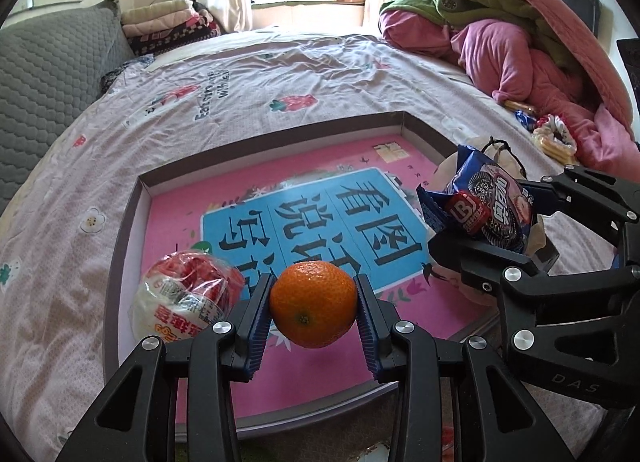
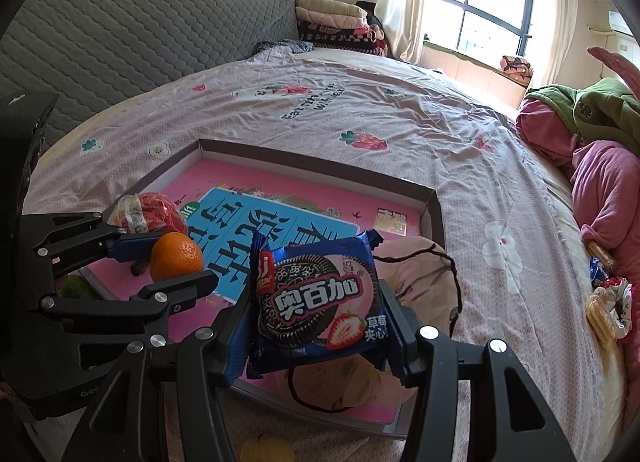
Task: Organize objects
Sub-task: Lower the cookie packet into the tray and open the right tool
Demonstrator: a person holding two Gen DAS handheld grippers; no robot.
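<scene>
1. Left tool [image 1: 314, 304]: partly closed, its blue ribbed pads pressed on either side of an orange [image 1: 313, 304]. The fruit hangs clear above the pink floor of the shallow box [image 1: 276, 133].
2. Right tool [image 2: 320, 314]: set wider, clamped on a blue cookie packet [image 2: 318, 302] with a strawberry and a dark sandwich cookie printed on it. The packet is held upright, face toward the camera, above the box's near right corner.
3. Box: wide, low-walled, grey rim, lying flat on the bed [image 1: 280, 74]. Its floor shows a pink sheet with a blue panel of large dark characters.
4. Inside the box, near left corner: a red-and-white wrapped snack [image 1: 186, 294], just beside the left tool's left finger.
5. Inside the box, right side: a pale pink drawstring pouch [image 2: 420, 282] with a dark cord, below and behind the packet.
6. The two tools stand side by side, near each other but apart.
7. Bed's far right edge: heaped pink and green bedding [image 1: 500, 42], a few small snack packs [image 2: 604, 302] at its foot.
</scene>
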